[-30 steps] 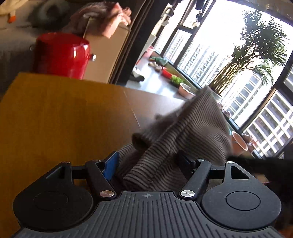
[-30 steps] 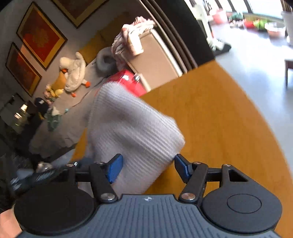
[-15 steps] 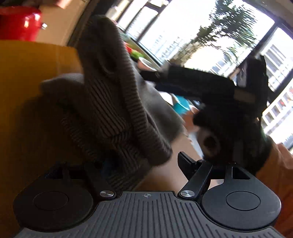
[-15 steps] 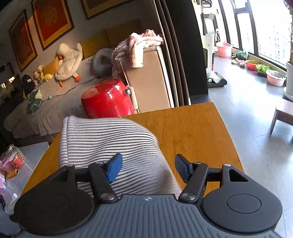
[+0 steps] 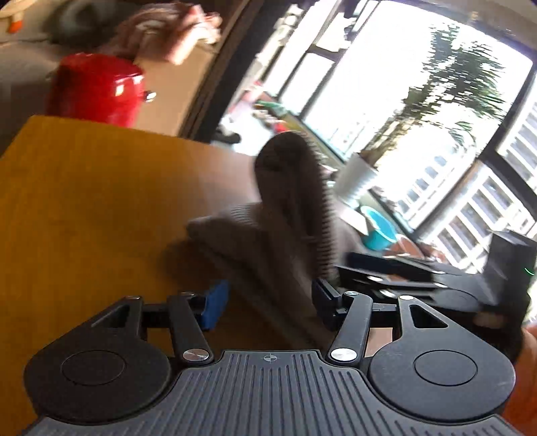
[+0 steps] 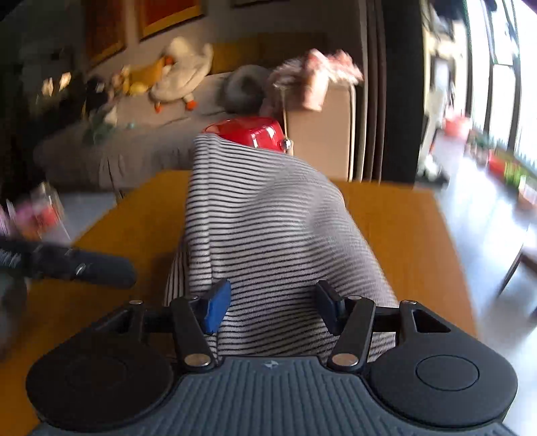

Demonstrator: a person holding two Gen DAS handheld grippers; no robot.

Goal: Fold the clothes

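Sunlit windows [image 5: 386,84], grey sofa [image 6: 134,147], framed pictures [image 6: 167,13].

The striped garment [image 6: 268,234] lies heaped down the middle of the bench [image 6: 402,234], blocking passage there. Bare bench runs along both side edges. The left gripper [image 6: 67,265] reaches in from the left edge, beside the garment.

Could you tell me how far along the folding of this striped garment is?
Done: the striped garment lies doubled into a bundle on the wooden table. In hand: both the left gripper and right gripper stand open around it. Left: flattening and neatening the raised fold.
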